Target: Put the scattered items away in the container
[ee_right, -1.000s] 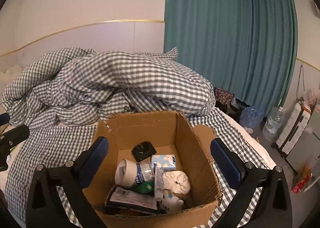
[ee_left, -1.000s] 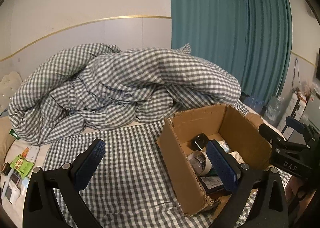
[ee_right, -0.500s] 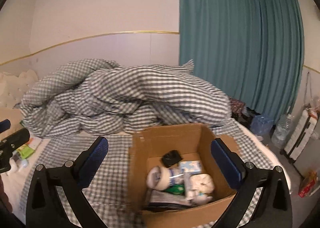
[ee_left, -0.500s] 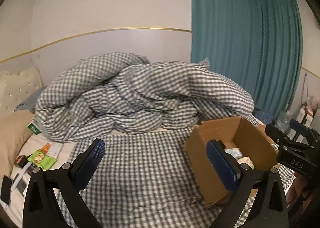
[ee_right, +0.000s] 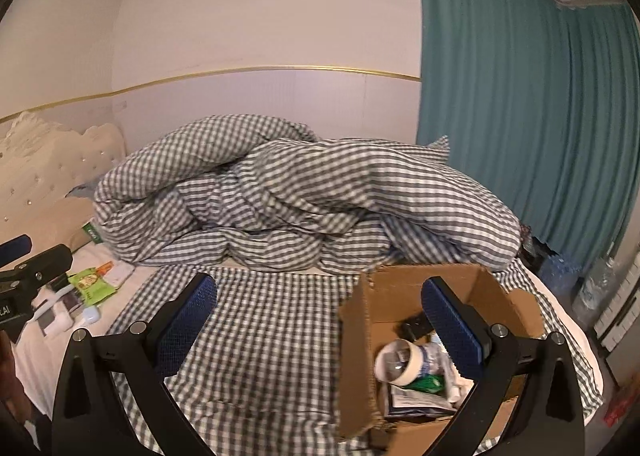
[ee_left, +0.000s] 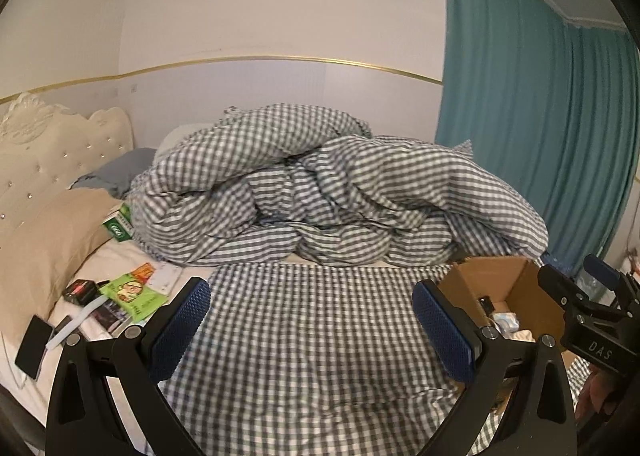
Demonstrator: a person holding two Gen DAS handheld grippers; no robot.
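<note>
Here, the left gripper (ee_left: 312, 326) and right gripper (ee_right: 318, 322) hover wide-jawed and empty over the gingham sheet (ee_left: 304, 320), cardboard box (ee_right: 360, 356) behind the right gripper's right jaw.

right gripper body (ee_left: 600, 352): white letters "DAS"
left gripper body (ee_right: 8, 312): white letters, cut by the frame edge, only "AI" legible
green box (ee_left: 117, 229): white oval logo, letters too small to read
green packet (ee_left: 134, 295): printing too blurred to read
packet in carton (ee_right: 416, 396): print, not legible
</note>
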